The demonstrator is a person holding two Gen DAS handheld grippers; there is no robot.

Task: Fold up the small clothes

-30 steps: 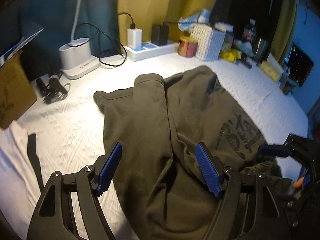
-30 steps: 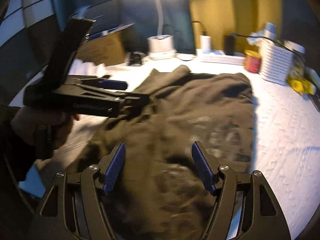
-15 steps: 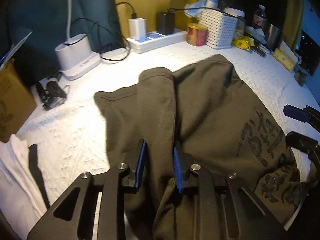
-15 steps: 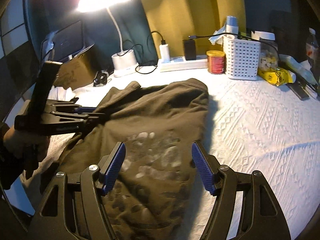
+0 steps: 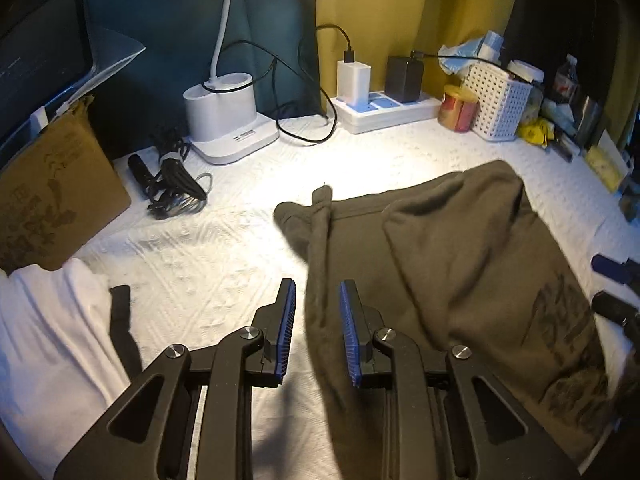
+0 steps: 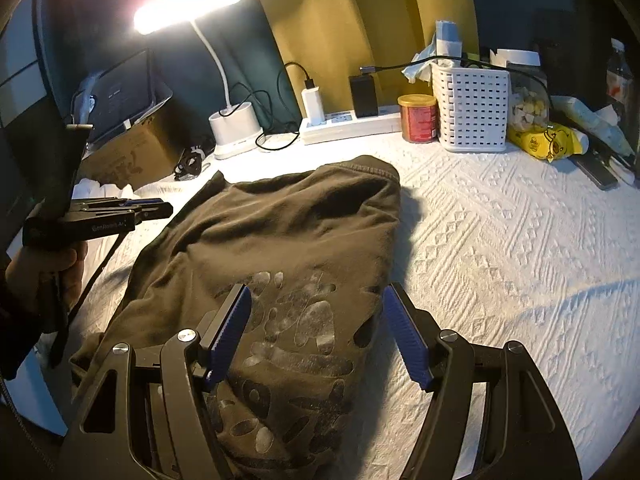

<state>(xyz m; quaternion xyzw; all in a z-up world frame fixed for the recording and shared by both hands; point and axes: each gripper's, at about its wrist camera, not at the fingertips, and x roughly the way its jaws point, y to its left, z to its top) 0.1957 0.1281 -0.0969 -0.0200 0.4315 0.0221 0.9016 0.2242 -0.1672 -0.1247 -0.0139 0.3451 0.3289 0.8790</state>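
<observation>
A dark olive garment (image 5: pixel 452 264) with a printed graphic lies partly folded on the white textured cover (image 5: pixel 224 248). It also shows in the right wrist view (image 6: pixel 288 248). My left gripper (image 5: pixel 316 328) has its blue pads a narrow gap apart, and a ridge of the garment's left edge runs up between them; the pads do not clearly pinch it. In the right wrist view the left gripper (image 6: pixel 148 208) is at the garment's left edge. My right gripper (image 6: pixel 316 332) is wide open over the printed part, holding nothing.
A white lamp base (image 5: pixel 224 116), power strip with chargers (image 5: pixel 384 108), red tin (image 5: pixel 460 108) and white basket (image 5: pixel 500 104) line the back. A cardboard box (image 5: pixel 52 200) and white cloth (image 5: pixel 48 320) are at left. A coiled cable (image 5: pixel 172 184) lies near the lamp.
My left gripper closed from wide open onto the garment's left fold, then loosened to a narrow gap as that edge shifted. My right gripper stayed wide open and its view steadied over the print.
</observation>
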